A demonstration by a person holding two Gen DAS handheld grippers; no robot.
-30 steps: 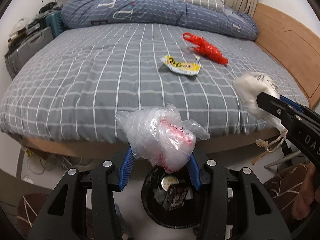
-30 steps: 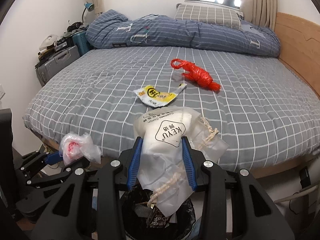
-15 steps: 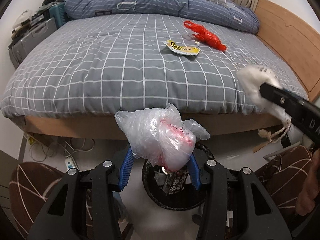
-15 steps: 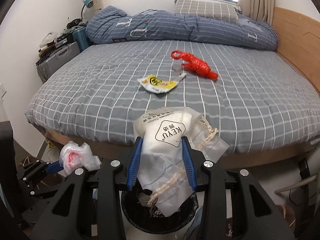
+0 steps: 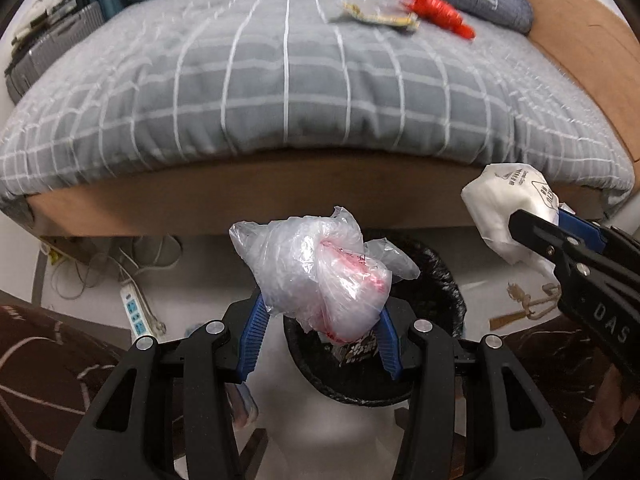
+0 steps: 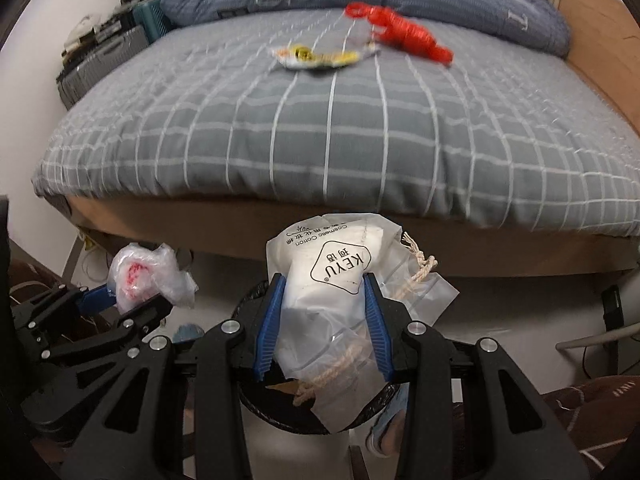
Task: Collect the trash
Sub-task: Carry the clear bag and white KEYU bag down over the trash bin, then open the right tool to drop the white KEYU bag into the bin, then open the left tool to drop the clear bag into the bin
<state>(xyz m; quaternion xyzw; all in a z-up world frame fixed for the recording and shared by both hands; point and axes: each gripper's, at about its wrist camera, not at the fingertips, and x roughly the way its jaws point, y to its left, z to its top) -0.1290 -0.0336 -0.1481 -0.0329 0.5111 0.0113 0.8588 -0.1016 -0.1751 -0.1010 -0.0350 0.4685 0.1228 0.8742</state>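
My left gripper [image 5: 320,312] is shut on a crumpled clear plastic bag [image 5: 320,268] with red inside, held over the black trash bin [image 5: 440,280] on the floor. My right gripper [image 6: 324,300] is shut on a white cotton-pad pouch [image 6: 332,280] with a rope drawstring, also above the bin [image 6: 256,396]. Each gripper shows in the other's view: the right one [image 5: 532,228] at the right, the left one [image 6: 120,296] at the left. A red plastic bag [image 6: 404,34] and a yellow wrapper [image 6: 316,56] lie on the bed.
The bed [image 5: 280,80] with a grey checked cover and wooden frame [image 5: 248,200] rises just behind the bin. A power strip [image 5: 134,308] and cables lie on the floor at left. Suitcases [image 6: 104,60] stand beside the bed. Brown patterned fabric [image 5: 36,360] flanks both sides.
Both grippers have dropped toward the floor and tilted down, each keeping its bag. The bed now fills the upper frame and the bin sits closer beneath them.
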